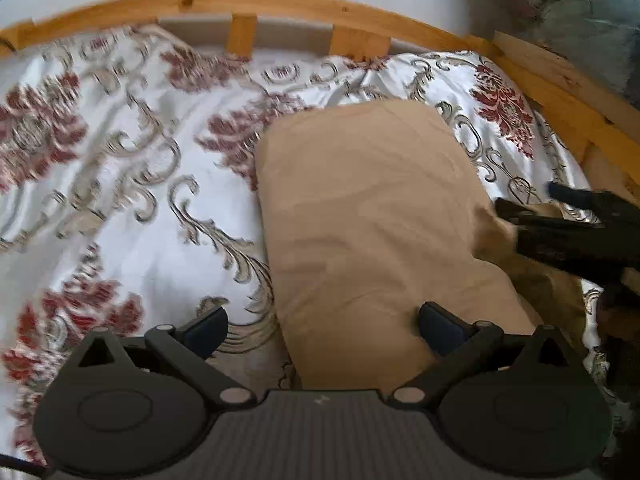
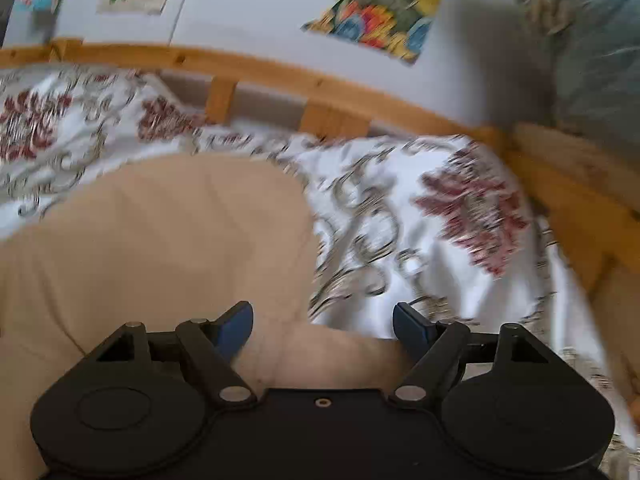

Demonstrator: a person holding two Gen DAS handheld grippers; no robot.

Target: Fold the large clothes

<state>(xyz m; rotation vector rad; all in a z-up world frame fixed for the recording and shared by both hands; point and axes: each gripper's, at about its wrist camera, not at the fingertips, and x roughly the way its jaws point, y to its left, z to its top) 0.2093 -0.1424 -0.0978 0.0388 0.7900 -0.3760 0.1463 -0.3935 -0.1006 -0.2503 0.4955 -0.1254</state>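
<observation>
Your folded beige garment [image 1: 372, 216] lies on the patterned bedspread [image 1: 120, 184], near the wooden bed rail [image 1: 248, 4]. Your left tool [image 1: 323, 328] gapes over its near edge; your right tool [image 2: 323, 326] also stands wide, seemingly gripping nothing.

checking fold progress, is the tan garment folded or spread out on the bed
Folded: the tan garment lies as a compact, rounded rectangle on the patterned bedspread, not spread out.
</observation>
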